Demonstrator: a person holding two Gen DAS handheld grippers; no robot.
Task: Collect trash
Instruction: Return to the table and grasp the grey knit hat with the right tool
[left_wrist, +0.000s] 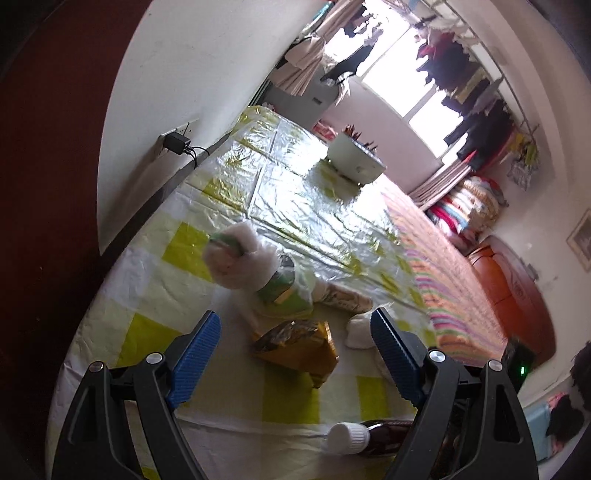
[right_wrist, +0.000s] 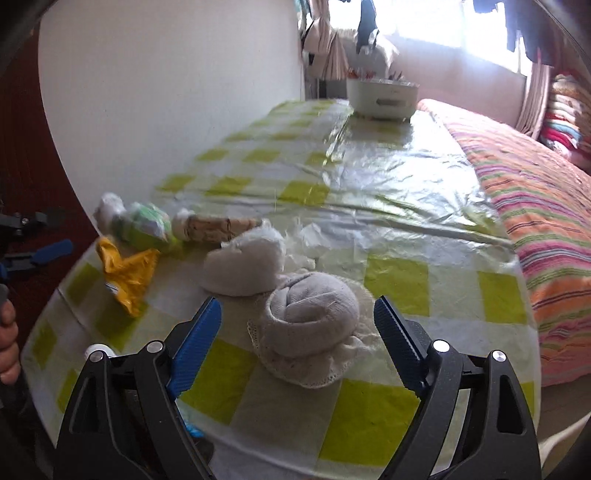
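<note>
seemingly lining up for pickups, the right gripper (right_wrist: 297, 334) is gaping around the near rolled white cloth (right_wrist: 312, 319) while the left gripper (left_wrist: 295, 350), also gaping, is hovering over the yellow wrapper (left_wrist: 299, 345) on the checked tablecloth (left_wrist: 155, 295).

Glossy, creased plastic sheeting (right_wrist: 388, 177) covers the table before my ribbed blue pads (right_wrist: 195, 350); on it lie a soft knitted cloth roll (right_wrist: 314, 314), a crinkled shiny yellow wrapper (right_wrist: 129, 273) and filmy bagged trash (left_wrist: 255, 258).
</note>
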